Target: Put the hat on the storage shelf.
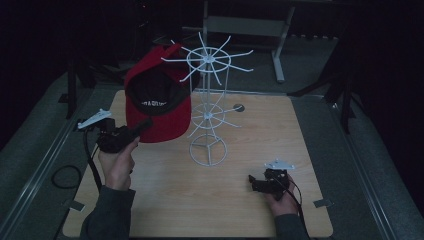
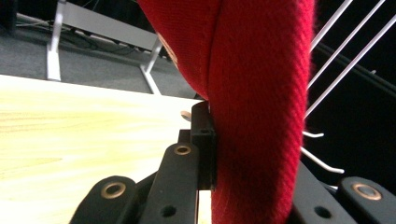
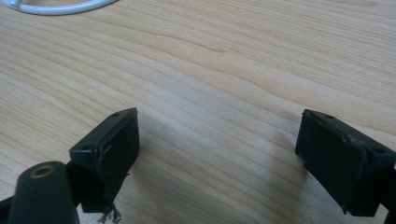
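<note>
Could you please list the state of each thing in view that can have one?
Red cap: held up off the table by its brim, crown against the rack's top prongs.
Left gripper: shut on the cap's brim.
Right gripper: open, nothing between the jaws, low over the table.
White wire rack: upright on the table; whether the cap hangs from a prong cannot be told.

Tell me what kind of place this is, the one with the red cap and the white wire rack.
Probably a lab or workshop bench set up for recording, not a shop. A bare wooden table stands on grey carpet in a dark room, holding one white wire rack and a red cap, with metal table legs behind.
</note>
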`<state>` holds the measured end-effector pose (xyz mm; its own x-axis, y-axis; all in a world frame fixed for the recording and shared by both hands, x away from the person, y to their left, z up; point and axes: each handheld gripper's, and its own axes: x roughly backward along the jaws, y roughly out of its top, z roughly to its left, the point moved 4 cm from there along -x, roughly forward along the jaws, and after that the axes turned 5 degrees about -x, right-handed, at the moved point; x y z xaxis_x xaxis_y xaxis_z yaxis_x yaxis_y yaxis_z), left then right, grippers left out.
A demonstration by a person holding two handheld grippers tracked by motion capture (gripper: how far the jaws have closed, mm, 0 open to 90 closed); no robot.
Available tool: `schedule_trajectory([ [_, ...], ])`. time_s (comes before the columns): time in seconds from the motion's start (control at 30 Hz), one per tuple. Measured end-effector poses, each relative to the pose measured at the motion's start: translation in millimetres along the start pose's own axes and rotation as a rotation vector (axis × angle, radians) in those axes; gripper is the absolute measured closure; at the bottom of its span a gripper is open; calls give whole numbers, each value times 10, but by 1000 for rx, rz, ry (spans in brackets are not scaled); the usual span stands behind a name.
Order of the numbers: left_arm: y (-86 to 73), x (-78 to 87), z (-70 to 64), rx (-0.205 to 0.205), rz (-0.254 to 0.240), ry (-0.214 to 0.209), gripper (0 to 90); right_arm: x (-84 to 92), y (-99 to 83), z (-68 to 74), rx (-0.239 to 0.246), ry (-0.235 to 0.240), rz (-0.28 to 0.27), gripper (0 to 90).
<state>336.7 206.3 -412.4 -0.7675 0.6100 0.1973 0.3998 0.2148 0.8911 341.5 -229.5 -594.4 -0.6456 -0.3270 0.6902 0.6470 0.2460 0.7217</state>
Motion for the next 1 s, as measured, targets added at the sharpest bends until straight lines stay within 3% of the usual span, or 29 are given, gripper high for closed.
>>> schedule_trajectory([
  [0.6, -129, 1, 57, -2, 12, -26, 818, 0, 0, 1, 0, 0, 0, 134],
  [0.7, -147, 8, 60, -4, 17, -35, 799, 1, -1, 2, 0, 1, 0, 134],
  [0.8, -162, 28, 87, 23, 11, -52, 761, 1, -1, 2, -1, 1, 0, 134],
  [1.0, -139, 58, 103, 28, -2, -48, 649, 2, -1, 2, 0, 0, 0, 134],
])
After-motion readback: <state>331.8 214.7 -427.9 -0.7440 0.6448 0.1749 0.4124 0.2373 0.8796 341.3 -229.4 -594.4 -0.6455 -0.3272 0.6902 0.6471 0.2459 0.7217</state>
